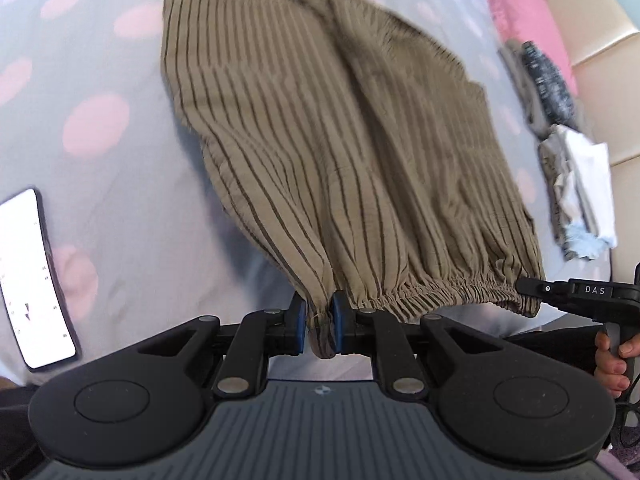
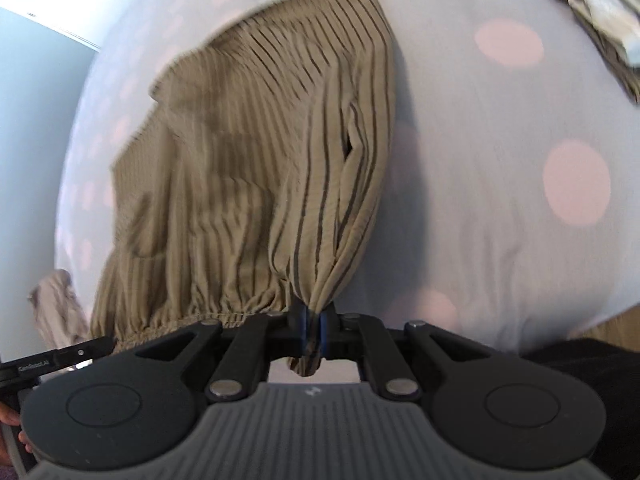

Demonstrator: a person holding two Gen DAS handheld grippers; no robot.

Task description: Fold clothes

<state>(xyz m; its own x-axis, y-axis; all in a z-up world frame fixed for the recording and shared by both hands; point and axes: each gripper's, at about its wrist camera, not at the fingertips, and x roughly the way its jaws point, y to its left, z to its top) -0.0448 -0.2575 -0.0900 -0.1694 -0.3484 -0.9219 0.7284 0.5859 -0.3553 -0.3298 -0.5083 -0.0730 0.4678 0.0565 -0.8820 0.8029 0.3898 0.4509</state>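
Left tongs clamped on 1 end of striped shorts' elastic waistband, right tongs clamped on other end. Shorts hanging between both, legs draped over polka-dot bed. Phone at left, folded pile far right.

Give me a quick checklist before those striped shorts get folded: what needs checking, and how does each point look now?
1. Left gripper shut on the waistband: ok.
2. Right gripper shut on the other waistband end: ok.
3. Striped shorts hang in one piece, untangled: ok.
4. Bedsheet free beneath the shorts: ok.
5. Phone lies beside the shorts, apart from them: ok.
6. Pile of clothes off to the side: ok.
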